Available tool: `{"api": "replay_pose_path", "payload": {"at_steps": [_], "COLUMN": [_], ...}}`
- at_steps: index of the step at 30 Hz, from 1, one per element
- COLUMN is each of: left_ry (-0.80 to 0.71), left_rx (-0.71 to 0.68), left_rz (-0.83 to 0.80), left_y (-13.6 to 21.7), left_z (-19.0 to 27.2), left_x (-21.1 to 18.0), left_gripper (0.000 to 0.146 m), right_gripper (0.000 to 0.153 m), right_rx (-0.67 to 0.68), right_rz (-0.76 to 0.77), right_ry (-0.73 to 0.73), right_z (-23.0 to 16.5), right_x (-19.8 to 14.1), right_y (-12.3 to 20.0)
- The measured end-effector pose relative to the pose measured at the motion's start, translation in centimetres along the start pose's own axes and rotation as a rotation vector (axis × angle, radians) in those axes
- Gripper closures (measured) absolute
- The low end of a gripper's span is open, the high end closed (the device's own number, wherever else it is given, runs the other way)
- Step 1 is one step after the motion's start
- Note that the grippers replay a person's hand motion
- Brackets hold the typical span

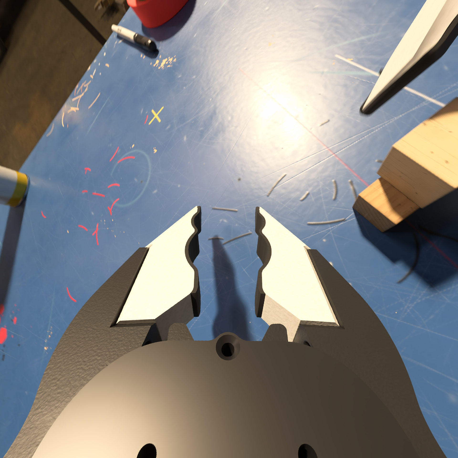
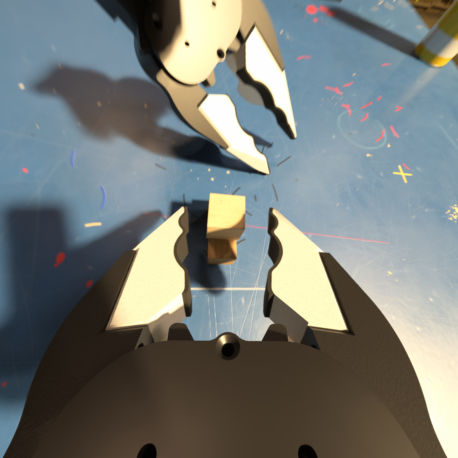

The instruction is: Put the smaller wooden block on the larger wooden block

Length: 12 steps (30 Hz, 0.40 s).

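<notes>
You are working over a scratched blue table [image 1: 247,74] that is carrying red and yellow paint marks and catching a bright glare. At its far left edge the table is giving way to a dim brown floor [image 1: 37,74]. A red pot [image 1: 156,12], a marker pen [image 1: 135,38] and a white tube with a yellow band [image 1: 12,186] are lying near that edge.

Your left gripper [image 1: 228,210] is hanging over bare table with its jaws standing apart and nothing between them; in the right wrist view it [image 2: 281,155] is showing beyond the blocks.

Your right gripper [image 2: 228,210] is also standing open and is holding nothing. The two wooden blocks are sitting on the table just beyond its fingertips, in line with the gap. The lighter, wider block [image 2: 226,215] is resting on the darker, narrower block [image 2: 221,251], overhanging it; in the left wrist view the pair [image 1: 421,173] is lying at the right edge.
</notes>
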<state>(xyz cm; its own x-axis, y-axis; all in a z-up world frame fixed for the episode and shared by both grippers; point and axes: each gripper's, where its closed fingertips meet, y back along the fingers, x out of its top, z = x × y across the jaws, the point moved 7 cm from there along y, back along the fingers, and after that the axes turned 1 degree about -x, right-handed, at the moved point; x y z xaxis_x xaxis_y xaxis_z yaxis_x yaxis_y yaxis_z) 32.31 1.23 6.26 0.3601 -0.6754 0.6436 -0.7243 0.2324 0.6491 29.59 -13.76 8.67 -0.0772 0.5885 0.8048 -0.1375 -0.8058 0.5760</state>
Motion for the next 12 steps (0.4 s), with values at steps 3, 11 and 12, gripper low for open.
{"api": "replay_pose_path", "payload": {"at_steps": [3, 11, 12], "left_ry": [0.071, 0.105, 0.107], "left_rx": [-0.015, -0.031, -0.035], "left_rz": [-0.012, -0.006, -0.004], "left_y": [0.0, 0.0, -0.1], "left_z": [-0.6, -0.8, -0.8], "left_x": [-0.3, -0.5, -0.5], "left_gripper": [0.097, 0.096, 0.097], "right_gripper": [0.073, 0.065, 0.065], "right_rx": [-0.002, -0.228, -0.238], "right_rz": [0.131, 0.186, 0.142], "right_ry": [-0.087, -0.315, -0.303], "right_z": [0.8, 5.9, 6.3], "right_x": [1.0, -1.6, -2.2], "right_y": [1.4, 3.8, 3.5]}}
